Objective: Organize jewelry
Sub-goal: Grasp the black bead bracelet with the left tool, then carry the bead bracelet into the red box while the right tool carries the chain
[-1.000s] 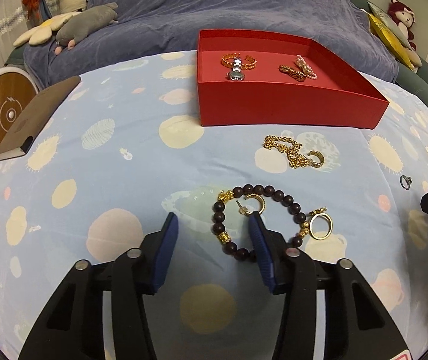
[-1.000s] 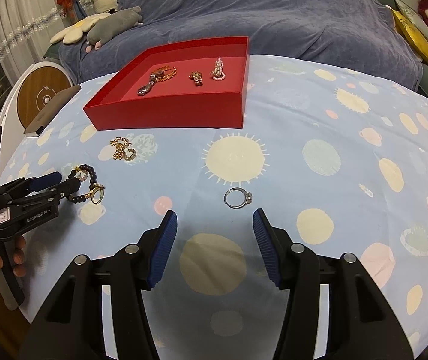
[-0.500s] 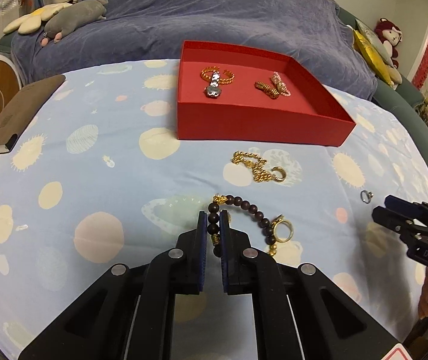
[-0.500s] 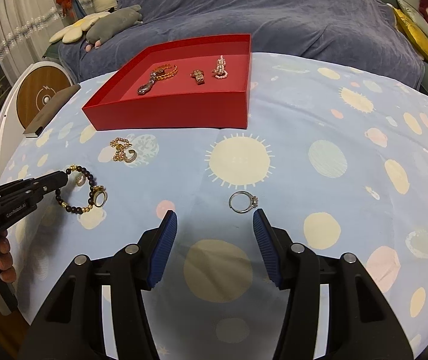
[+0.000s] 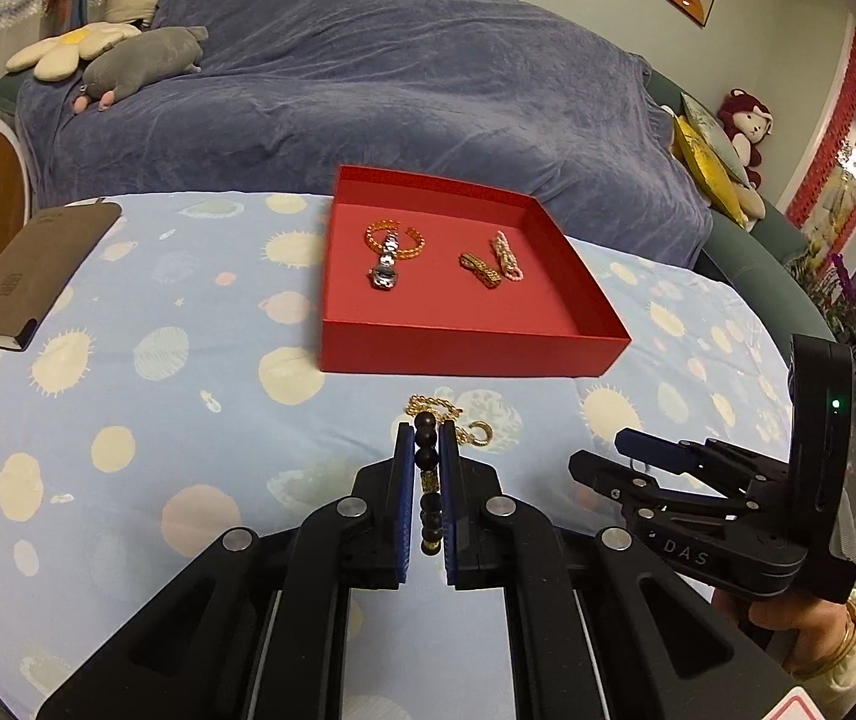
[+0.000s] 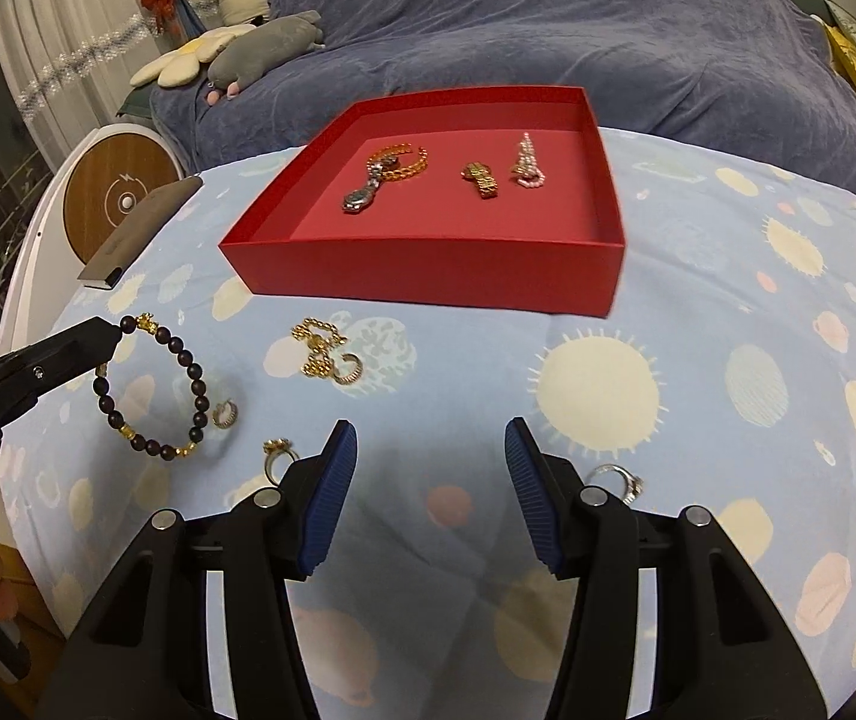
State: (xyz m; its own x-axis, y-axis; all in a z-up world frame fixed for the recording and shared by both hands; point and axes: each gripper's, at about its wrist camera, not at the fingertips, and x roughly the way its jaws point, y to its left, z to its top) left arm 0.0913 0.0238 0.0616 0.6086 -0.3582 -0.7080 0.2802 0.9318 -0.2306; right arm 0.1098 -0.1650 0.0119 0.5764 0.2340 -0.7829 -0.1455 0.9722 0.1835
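Observation:
My left gripper [image 5: 428, 438] is shut on a dark bead bracelet with gold beads [image 5: 429, 480] and holds it lifted above the cloth; the bracelet hangs as a loop in the right wrist view [image 6: 152, 396]. The red tray [image 5: 463, 354] lies ahead with a watch and gold bangle [image 5: 389, 252], a gold strap piece [image 5: 480, 269] and a pearl piece [image 5: 507, 255] inside. A gold chain with a hoop [image 6: 323, 351] lies before the tray. My right gripper [image 6: 430, 450] is open and empty above the cloth. A silver ring [image 6: 622, 477] lies right of its right finger.
A small gold hoop earring [image 6: 225, 414] and a gold ring [image 6: 278, 450] lie on the cloth left of my right gripper. A brown notebook [image 5: 32, 276] lies at the left. A blue-covered sofa [image 5: 368, 90] with plush toys stands behind the table.
My left gripper shut on the bead bracelet and lifted it off the cloth, leaving the gold ring and hoop behind. My right gripper moved left, so the silver ring now lies by its right finger.

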